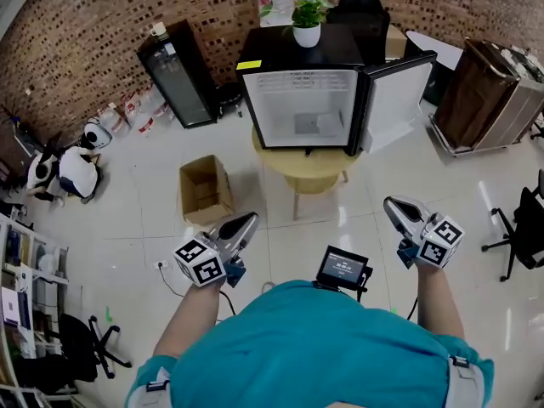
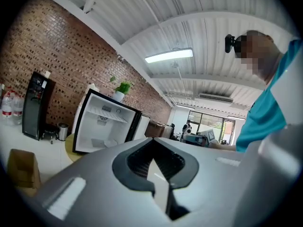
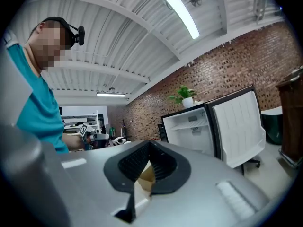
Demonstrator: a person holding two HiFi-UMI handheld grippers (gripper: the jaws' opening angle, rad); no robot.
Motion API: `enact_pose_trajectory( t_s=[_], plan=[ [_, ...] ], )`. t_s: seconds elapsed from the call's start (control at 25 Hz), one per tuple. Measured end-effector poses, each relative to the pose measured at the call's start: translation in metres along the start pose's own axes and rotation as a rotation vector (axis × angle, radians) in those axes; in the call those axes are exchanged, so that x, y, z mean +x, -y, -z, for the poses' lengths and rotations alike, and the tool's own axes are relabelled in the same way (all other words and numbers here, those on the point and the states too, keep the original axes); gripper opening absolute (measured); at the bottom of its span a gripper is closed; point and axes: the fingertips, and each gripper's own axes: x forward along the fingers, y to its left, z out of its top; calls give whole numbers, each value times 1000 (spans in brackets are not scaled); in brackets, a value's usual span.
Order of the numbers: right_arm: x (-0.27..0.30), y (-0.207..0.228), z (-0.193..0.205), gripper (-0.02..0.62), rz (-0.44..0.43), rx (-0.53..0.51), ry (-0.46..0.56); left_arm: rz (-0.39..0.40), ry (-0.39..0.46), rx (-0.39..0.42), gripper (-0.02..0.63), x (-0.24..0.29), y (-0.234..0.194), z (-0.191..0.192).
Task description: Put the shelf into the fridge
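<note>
Head view: the fridge (image 1: 276,100) is standing on a round table (image 1: 319,175), with its door (image 1: 398,100) hanging wide open to the right and a potted plant (image 1: 307,19) sitting on top.

- **Grippers:** the left gripper (image 1: 246,222) and right gripper (image 1: 393,205) are hovering low in front of the person, well apart from the fridge, with their tips aiming toward it.
- **Claws:** both pairs are sitting pressed together with nothing clamped. Only floor is showing through the left slit, and the cardboard box (image 1: 204,189) through the right.
- **Shelf:** no loose one is showing outside the fridge. A white ledge (image 2: 110,116) is spanning the upper compartment, and a pale flat piece (image 1: 316,124) is lying on the fridge floor. Which of them is the task's shelf cannot be told.
- **Step in hand (judged):** the grippers are idling empty. This is fitting either a stage ahead of fetching the shelf or one with it already seated inside.
- **Next move:** these views are not settling it.
</note>
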Motion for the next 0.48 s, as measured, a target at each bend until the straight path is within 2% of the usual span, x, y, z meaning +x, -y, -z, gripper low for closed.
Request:
enact_pose_trajectory(
  t_s=[0.12,0.24,0.36,0.48],
  plan=[
    [14,-24,12,2,-18,6,-7,3,11,51,3,-29,5,-5],
    [34,-66,25,2,-27,-4,-23,18,15,67,3,-74,3,-9],
    [60,-112,30,2,-2,-25,-26,43,22,76,3,-124,-8,-17],
    [93,-169,38,2,32,2,-3,83,0,120,3,-186,-19,-22]
  ],
)
